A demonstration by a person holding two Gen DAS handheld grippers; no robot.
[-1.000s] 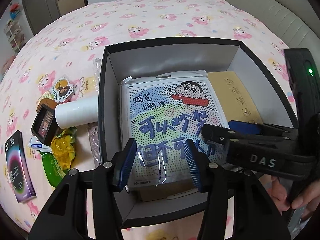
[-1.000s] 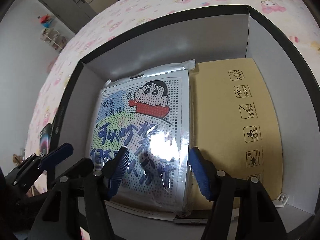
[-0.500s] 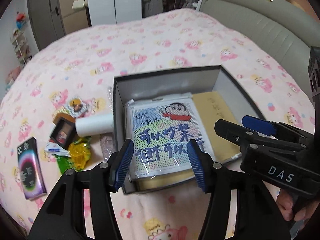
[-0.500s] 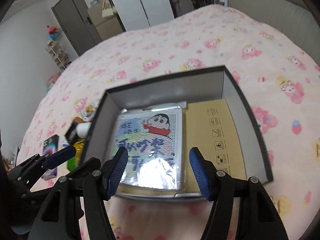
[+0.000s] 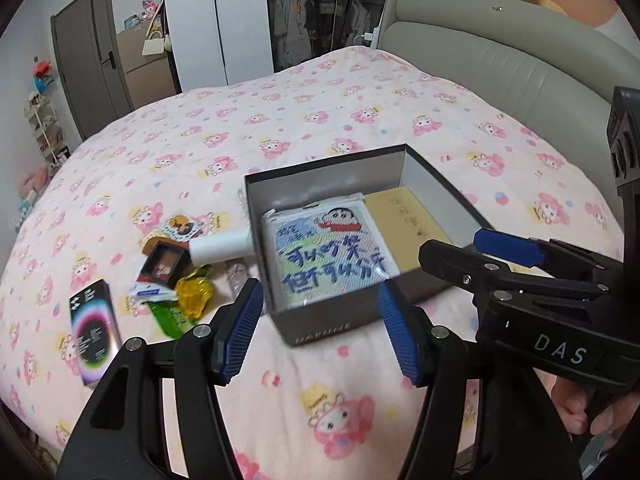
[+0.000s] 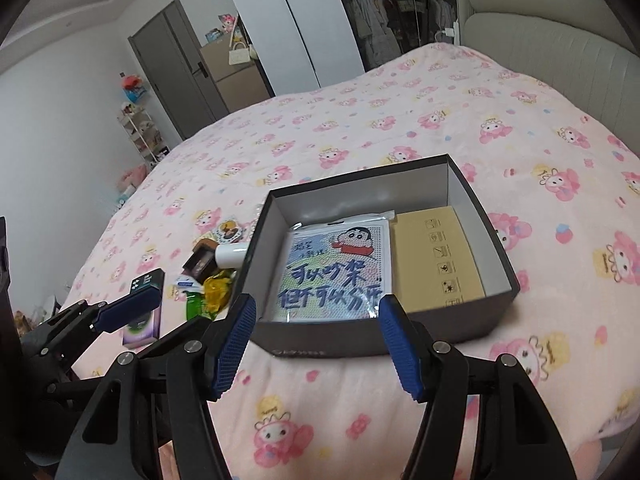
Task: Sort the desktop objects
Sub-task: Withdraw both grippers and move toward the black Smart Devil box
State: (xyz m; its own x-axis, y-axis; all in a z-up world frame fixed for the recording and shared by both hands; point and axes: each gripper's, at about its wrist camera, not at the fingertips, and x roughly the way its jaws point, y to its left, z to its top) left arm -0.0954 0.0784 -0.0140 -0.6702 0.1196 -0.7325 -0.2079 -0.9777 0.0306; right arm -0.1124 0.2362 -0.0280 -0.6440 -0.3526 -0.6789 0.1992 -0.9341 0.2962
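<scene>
Both tongs are hanging spread and empty; the white roll (image 5: 219, 247) is lying crosswise beside the box (image 5: 320, 326), nearer the left tongs (image 5: 320, 332) than the right tongs (image 6: 316, 344).

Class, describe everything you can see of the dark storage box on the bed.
The storage box is a rectangular, lidless cardboard-looking carton, dark outside and pale grey inside, with faint lettering on its near wall. It sits flat on the pink cartoon-print blanket. Inside lie a plastic-wrapped cartoon bead kit on the left and a tan cardboard packet on the right. A white roll touches its left wall.
</scene>
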